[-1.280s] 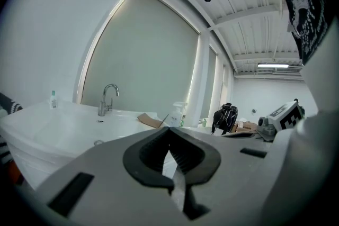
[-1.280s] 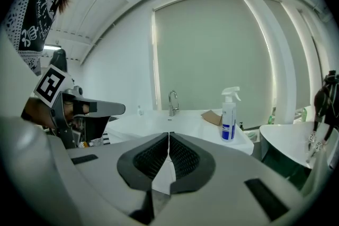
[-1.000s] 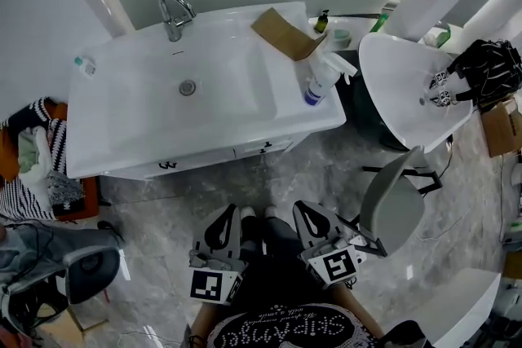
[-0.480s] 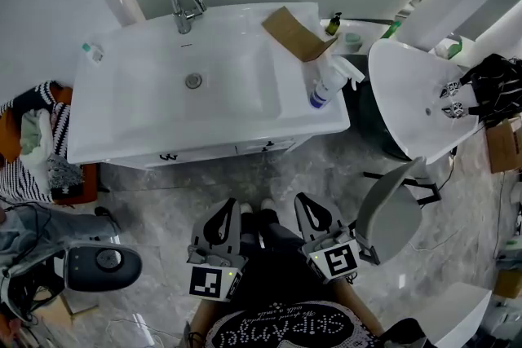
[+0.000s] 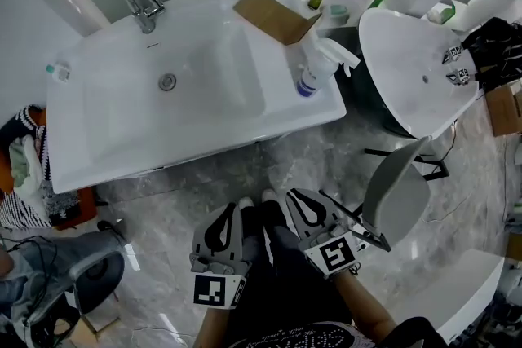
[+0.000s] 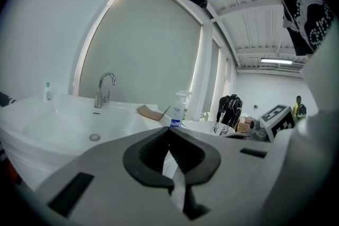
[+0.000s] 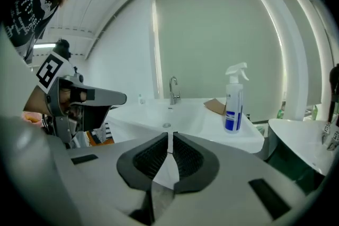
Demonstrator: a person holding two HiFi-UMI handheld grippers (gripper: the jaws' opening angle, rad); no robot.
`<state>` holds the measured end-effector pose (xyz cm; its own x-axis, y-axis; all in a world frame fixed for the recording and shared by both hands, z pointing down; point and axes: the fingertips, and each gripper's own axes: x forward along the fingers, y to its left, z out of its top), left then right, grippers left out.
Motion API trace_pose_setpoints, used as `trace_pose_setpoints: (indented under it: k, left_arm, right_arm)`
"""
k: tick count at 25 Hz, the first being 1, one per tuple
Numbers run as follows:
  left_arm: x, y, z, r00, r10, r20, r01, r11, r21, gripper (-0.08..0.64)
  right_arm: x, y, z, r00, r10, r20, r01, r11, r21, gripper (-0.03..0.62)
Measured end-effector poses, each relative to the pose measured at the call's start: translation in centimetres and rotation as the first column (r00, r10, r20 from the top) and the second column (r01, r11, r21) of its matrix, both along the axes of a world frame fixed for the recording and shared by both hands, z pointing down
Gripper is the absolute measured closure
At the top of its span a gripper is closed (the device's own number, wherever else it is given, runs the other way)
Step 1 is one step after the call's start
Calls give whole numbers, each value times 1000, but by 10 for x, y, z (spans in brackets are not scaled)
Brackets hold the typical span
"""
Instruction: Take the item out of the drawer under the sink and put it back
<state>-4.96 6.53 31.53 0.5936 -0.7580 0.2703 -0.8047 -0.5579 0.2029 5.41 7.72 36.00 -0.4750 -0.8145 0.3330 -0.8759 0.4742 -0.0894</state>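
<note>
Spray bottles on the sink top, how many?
1: the spray bottle stands at the right end of the sink top, next to the cardboard. Nothing there could hide another.

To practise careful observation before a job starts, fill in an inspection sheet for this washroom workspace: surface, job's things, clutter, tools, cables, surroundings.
Surface: white sink counter; the basin is bare apart from the drain and the tap.
Job's things: the drawer under the sink is hidden beneath the counter rim; its item is not seen.
Clutter: cardboard piece, spray bottle and small bottle on the counter.
Tools: left tool and right tool are both shut and empty, held over the floor short of the sink.
Cables: thin dark line on the floor beside the chair, possibly a cable.
Surroundings: grey chair, second white basin at right, marble floor, striped cloth at left.
</note>
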Motion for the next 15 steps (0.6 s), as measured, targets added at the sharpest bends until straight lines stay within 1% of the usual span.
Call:
trace_pose_setpoints:
  k: [4,6,10,12,15]
  left_arm:
    - [21,-5,36,998,67,-8,-67,997,-44,557]
    - [31,-7,55,996,85,-11,-86,994,-60,557]
    - [42,-16,90,996,81,-36,-84,993,-81,557]
    - [45,-17,108,996,81,-37,-85,991,-104,557]
    - [49,-18,134,996,75,-42,-80,988,-130,557]
  right_arm:
    - [3,-15,45,1000,10,-23,-11,999,-40,570]
    - [6,-26,68,999,28,-26,-29,998,-51,569]
    - [9,-50,111,997,70,-28,-71,996,-52,569]
    - [9,-60,131,996,88,-24,-89,995,-52,567]
    - [10,-73,165,994,104,-30,-106,992,-72,529]
